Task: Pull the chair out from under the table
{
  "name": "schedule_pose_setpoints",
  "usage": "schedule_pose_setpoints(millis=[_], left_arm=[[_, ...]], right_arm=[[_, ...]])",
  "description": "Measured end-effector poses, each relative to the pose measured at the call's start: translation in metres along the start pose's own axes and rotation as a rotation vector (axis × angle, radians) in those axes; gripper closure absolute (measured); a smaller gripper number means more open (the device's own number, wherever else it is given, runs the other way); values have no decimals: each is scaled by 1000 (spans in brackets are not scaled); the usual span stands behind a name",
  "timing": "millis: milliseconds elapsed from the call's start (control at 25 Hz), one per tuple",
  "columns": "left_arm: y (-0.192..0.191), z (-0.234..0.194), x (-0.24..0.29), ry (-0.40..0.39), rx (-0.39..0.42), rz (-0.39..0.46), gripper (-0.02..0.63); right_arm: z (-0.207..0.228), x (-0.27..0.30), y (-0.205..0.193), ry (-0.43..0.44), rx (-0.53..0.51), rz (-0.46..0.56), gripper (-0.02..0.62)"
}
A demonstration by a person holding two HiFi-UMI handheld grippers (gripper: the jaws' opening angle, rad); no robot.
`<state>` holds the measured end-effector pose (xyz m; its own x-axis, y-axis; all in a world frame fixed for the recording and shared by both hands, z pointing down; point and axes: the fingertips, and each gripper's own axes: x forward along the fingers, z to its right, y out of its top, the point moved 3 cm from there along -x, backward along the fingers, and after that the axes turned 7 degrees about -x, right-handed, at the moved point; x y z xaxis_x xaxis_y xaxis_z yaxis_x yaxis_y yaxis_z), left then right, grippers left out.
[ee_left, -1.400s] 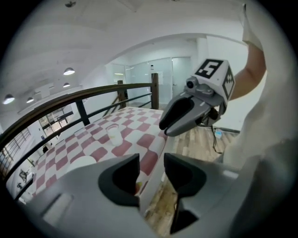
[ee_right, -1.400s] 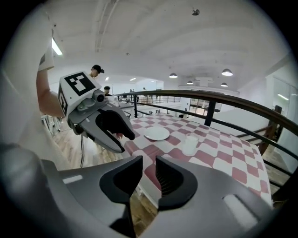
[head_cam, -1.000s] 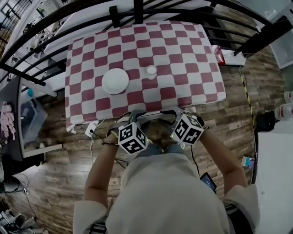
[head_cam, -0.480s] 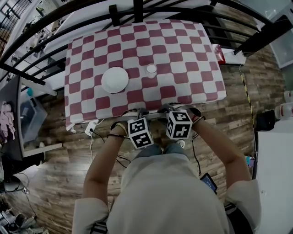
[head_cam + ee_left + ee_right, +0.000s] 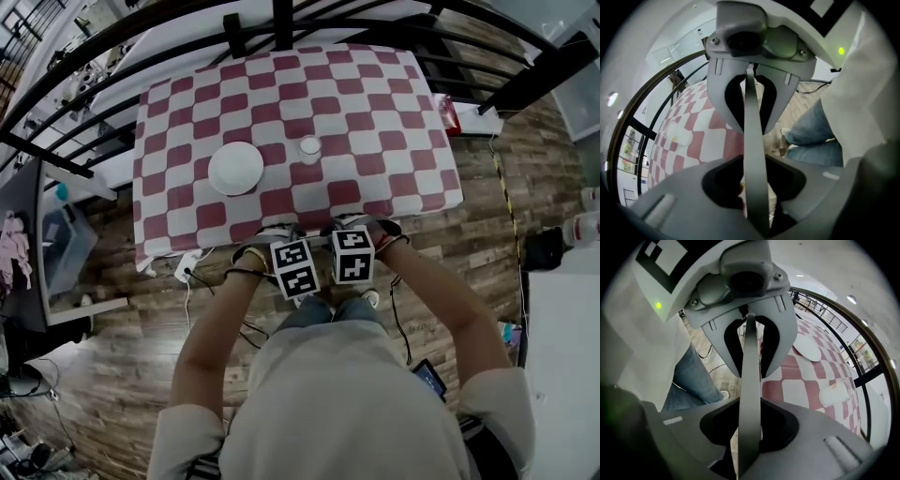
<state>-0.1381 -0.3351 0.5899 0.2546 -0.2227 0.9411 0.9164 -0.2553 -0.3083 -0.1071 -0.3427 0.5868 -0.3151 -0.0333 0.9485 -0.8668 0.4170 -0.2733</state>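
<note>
The chair (image 5: 751,117), shown as a thin grey top edge running up mid-frame, is straddled by the left gripper (image 5: 754,161) and the right gripper (image 5: 750,401), their jaws just closing, not yet clamped.

Chair (image 5: 754,154) mostly hidden under counter (image 5: 375,141), only a thin grey edge showing, seat and legs unseen.

Black railing (image 5: 281,23) bars the upper frame beyond the checked surface (image 5: 394,122). A white plate (image 5: 236,168) and cup (image 5: 310,147) occupy its centre-left; its right half lies bare. Wooden floor (image 5: 487,234) at right is open; a power strip (image 5: 185,266) lies left of centre.
</note>
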Motion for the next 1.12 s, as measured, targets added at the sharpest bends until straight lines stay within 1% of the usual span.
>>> schedule_pose_setpoints(millis=[240, 480, 720, 920, 1120], left_arm=[[0, 3, 9, 2, 18, -14, 491], [-1, 1, 13, -26, 2, -24, 503], [-2, 3, 14, -43, 6, -40, 521], [-1, 3, 14, -51, -4, -38, 525], [-1, 2, 14, -50, -4, -39, 525]], right_arm=[[1, 4, 3, 10, -37, 13, 514], [2, 9, 4, 30, -14, 41, 517], [1, 12, 4, 32, -21, 10, 518], [1, 14, 4, 36, -19, -10, 520], [2, 15, 3, 20, -28, -24, 518]])
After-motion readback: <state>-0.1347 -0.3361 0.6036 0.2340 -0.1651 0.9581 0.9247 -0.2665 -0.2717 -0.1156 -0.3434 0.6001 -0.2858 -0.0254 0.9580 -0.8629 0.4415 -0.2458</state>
